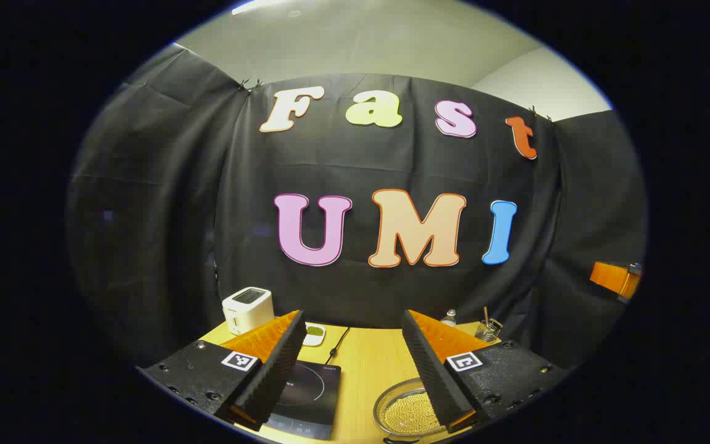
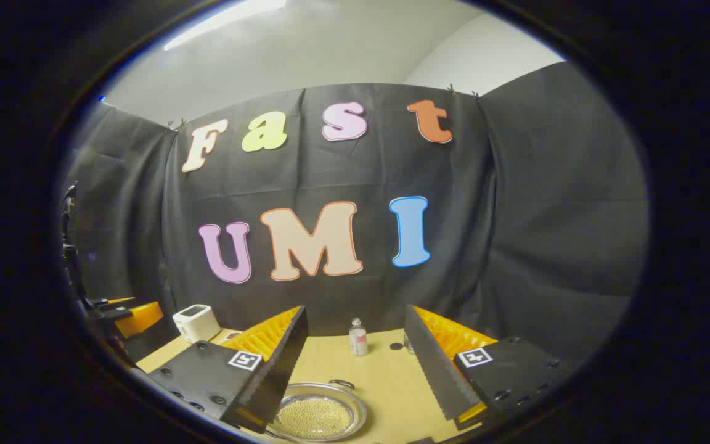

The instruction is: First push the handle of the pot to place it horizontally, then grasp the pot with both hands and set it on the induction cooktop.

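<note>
In the left gripper view the left claw stands wide open above the tabletop, its two fingers well apart and pressing on nothing. Between and below them lies the pot, a shallow metal pan filled with small yellowish grains, sitting on the wood just beside the induction cooktop and not on it. Behind the cooktop stand a white toaster and a small white dish. In the right gripper view the right claw is likewise spread wide and empty, hovering over the pot, whose rim shows between its fingers without touching them. A small bottle stands behind the pot near the booth wall, and the toaster stands well apart from the pot.
</note>
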{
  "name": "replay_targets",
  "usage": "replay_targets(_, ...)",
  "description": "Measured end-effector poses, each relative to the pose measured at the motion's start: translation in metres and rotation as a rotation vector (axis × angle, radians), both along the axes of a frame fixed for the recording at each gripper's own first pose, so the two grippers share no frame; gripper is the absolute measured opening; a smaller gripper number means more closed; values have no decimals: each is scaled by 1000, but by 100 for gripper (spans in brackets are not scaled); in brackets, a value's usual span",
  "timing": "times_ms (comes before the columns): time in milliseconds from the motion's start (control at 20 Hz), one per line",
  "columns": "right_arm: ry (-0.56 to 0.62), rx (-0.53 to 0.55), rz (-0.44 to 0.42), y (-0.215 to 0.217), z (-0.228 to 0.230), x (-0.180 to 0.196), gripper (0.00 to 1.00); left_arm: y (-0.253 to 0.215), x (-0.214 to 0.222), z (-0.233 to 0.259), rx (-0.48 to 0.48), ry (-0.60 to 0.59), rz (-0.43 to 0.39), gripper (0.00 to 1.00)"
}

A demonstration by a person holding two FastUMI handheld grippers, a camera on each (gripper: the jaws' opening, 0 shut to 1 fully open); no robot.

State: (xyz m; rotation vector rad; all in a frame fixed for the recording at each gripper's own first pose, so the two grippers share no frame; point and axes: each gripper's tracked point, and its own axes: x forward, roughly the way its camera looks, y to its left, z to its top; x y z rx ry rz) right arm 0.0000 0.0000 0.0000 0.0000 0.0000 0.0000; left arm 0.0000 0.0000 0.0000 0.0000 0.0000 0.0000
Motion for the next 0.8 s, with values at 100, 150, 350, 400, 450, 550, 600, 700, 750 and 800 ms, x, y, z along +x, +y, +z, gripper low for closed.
replay_targets(100, 7, 1, 8, -2, -2, 1, 93, 0, -1, -3, -2, 3, 9, 92)
replay_targets(150, 10, 0, 10, -3, -4, 1, 93, 1, -2, -3, -2, 7, 16, 92)
replay_targets(350, 19, -6, 34, -5, -9, 4, 92, 2, -8, -10, -5, 16, 45, 95)
replay_targets(400, 22, -7, 42, -6, -9, 5, 92, 2, -11, -11, -1, 17, 54, 95)
replay_targets(450, 25, -9, 52, -6, -12, 6, 92, 2, -13, -13, 7, 20, 65, 95)
replay_targets(550, 28, -7, 77, -6, -14, 8, 92, 1, -18, -11, 16, 10, 87, 92)
replay_targets(600, 33, -3, 91, -5, -17, 10, 92, 0, -21, -11, 14, 8, 97, 95)
replay_targets(700, 43, 11, 123, -3, -22, 13, 93, -5, -27, -9, 9, -4, 111, 95)
replay_targets(750, 51, 14, 134, -4, -26, 15, 93, -7, -29, -7, 11, -11, 119, 95)
replay_targets(800, 60, 17, 146, -3, -30, 17, 92, -7, -32, -8, 15, -14, 127, 95)
